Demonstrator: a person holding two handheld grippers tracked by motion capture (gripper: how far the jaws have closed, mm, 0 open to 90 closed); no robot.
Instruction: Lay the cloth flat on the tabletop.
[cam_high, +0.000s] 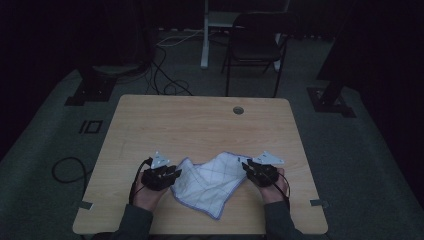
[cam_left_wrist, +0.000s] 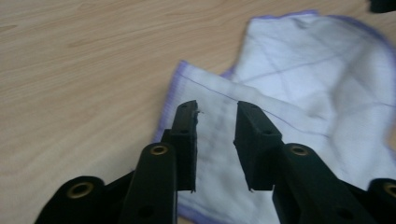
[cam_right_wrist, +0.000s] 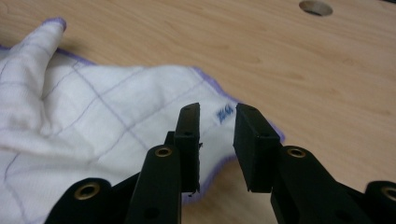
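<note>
One blue mark (cam_right_wrist: 225, 114) (right gripper view) on the cloth (cam_high: 207, 182).

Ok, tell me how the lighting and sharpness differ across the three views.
High view: dim and underexposed, surroundings nearly black, the cloth the brightest patch on the table. Left gripper view: bright, but the cloth's far part is blurred. Right gripper view: evenly lit, grid lines and table hole fairly sharp.
</note>
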